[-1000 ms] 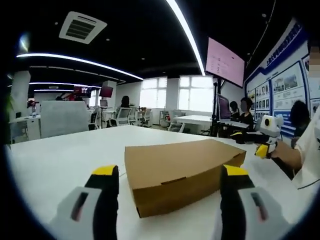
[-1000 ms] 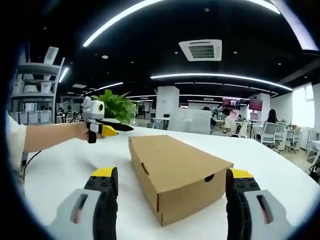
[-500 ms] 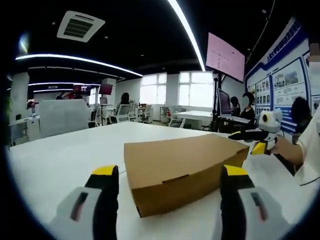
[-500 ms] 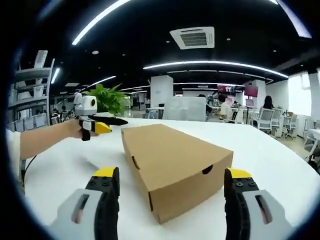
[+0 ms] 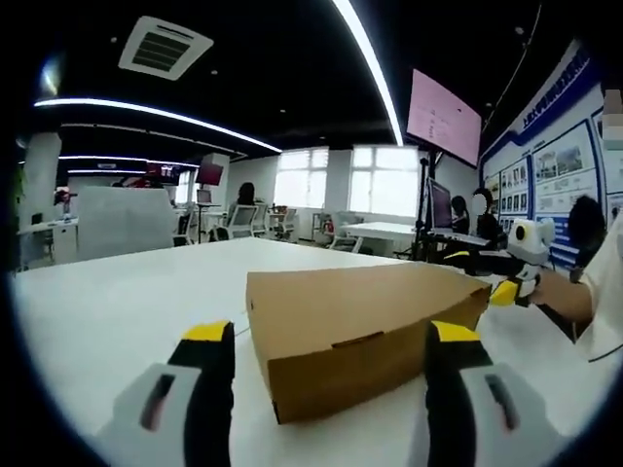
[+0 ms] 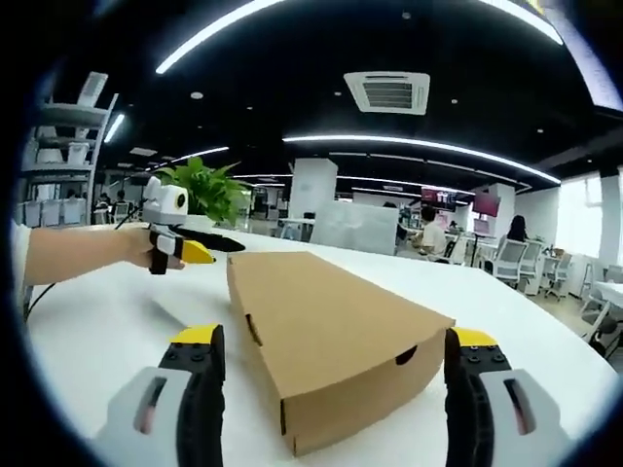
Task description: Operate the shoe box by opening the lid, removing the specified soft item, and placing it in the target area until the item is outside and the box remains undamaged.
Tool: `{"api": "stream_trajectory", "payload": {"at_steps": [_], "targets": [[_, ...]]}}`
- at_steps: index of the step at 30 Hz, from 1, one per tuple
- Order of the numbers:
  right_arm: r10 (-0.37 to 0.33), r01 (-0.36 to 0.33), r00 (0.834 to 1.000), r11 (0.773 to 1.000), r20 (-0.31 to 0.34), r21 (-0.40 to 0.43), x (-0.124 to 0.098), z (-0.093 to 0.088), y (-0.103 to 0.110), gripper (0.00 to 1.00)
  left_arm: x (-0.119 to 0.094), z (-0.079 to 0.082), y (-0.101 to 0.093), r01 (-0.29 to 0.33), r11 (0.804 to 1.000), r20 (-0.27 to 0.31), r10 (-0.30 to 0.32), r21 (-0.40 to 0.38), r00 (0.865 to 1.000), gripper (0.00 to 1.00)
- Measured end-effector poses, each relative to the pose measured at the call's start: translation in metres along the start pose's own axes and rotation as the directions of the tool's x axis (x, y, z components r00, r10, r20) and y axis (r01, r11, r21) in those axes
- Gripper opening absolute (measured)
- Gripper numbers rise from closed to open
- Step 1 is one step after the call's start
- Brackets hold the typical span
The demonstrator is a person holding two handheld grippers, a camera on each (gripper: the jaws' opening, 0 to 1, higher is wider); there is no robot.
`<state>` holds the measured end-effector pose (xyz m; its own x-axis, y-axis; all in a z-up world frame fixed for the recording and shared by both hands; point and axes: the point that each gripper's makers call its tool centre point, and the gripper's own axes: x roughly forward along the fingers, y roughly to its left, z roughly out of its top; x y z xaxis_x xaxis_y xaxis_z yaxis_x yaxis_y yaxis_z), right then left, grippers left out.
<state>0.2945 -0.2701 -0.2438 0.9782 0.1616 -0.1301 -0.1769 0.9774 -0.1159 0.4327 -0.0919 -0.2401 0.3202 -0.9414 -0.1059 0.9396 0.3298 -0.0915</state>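
Note:
A plain brown cardboard shoe box (image 5: pixel 360 326) lies on the white table (image 5: pixel 107 302) with its lid down. My left gripper (image 5: pixel 331 389) is open, its jaws standing wide apart just short of the box's near end. In the right gripper view the same box (image 6: pixel 326 336) lies close ahead, and my right gripper (image 6: pixel 331 394) is open in front of its short end with the finger hole. The left gripper (image 6: pixel 190 248) also appears there at the far left, held by a hand above the table. The right gripper (image 5: pixel 501 277) shows at the right edge of the left gripper view.
A potted green plant (image 6: pixel 204 195) stands beyond the table's far edge. Office desks, chairs and seated people (image 5: pixel 477 219) fill the background. A wall screen (image 5: pixel 443 117) hangs at the upper right. Bare white tabletop lies on both sides of the box.
Both cameras have dropped a little and come closer to the box, which looks larger and flatter now. Both grippers stay open. The box has not moved.

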Motion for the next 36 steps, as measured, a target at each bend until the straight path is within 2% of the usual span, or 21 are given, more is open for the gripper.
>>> {"api": "stream_trajectory", "payload": {"at_steps": [5,11,12,16,20,24,28,32,33,34,36], "targets": [[0.019,-0.019,1.000,1.000,-0.020,0.012,0.007,-0.004,0.003,0.97,0.002,0.004,0.006,0.010,0.999,0.037,-0.008,-0.038,0.999,0.83],[0.023,-0.019,0.998,0.998,-0.057,0.059,0.012,-0.013,0.002,0.97,0.002,-0.005,0.004,0.016,1.000,0.013,-0.016,-0.020,1.000,0.83],[0.025,-0.023,0.999,0.998,-0.047,0.052,0.013,-0.013,0.002,0.97,0.002,-0.006,0.004,0.014,1.000,0.010,-0.014,-0.020,1.000,0.83],[-0.002,0.003,0.999,0.999,-0.039,0.034,0.014,-0.013,-0.002,0.97,0.002,-0.012,0.010,0.000,1.000,-0.001,0.000,-0.011,1.000,0.82],[-0.032,0.036,0.998,0.997,-0.051,0.073,0.016,-0.016,-0.009,0.95,0.005,-0.014,0.012,-0.002,1.000,0.007,0.002,0.004,1.000,0.80],[-0.016,0.020,0.998,0.997,-0.062,0.073,0.021,-0.020,0.000,0.96,0.011,-0.017,0.010,0.020,1.000,0.004,-0.020,0.005,1.000,0.80],[-0.040,0.044,0.997,0.997,-0.068,0.056,0.022,-0.020,-0.003,0.96,0.015,-0.014,0.004,0.061,0.998,0.039,-0.060,-0.016,0.997,0.80],[-0.041,0.045,0.996,0.998,-0.074,0.054,0.022,-0.020,-0.003,0.97,0.020,-0.018,-0.001,0.087,0.996,0.027,-0.086,-0.004,0.996,0.70],[-0.041,0.046,0.996,0.997,-0.075,0.055,0.022,-0.021,-0.002,0.97,0.022,-0.018,0.003,0.060,0.998,0.027,-0.061,0.031,0.998,0.71],[-0.043,0.047,0.996,0.997,-0.074,0.056,0.022,-0.021,-0.002,0.97,0.022,-0.018,0.000,0.076,0.997,0.027,-0.076,0.006,0.997,0.70],[-0.044,0.048,0.996,0.997,-0.072,0.054,0.022,-0.021,-0.002,0.97,0.022,-0.019,0.001,0.080,0.997,0.024,-0.080,0.005,0.996,0.70]]}}
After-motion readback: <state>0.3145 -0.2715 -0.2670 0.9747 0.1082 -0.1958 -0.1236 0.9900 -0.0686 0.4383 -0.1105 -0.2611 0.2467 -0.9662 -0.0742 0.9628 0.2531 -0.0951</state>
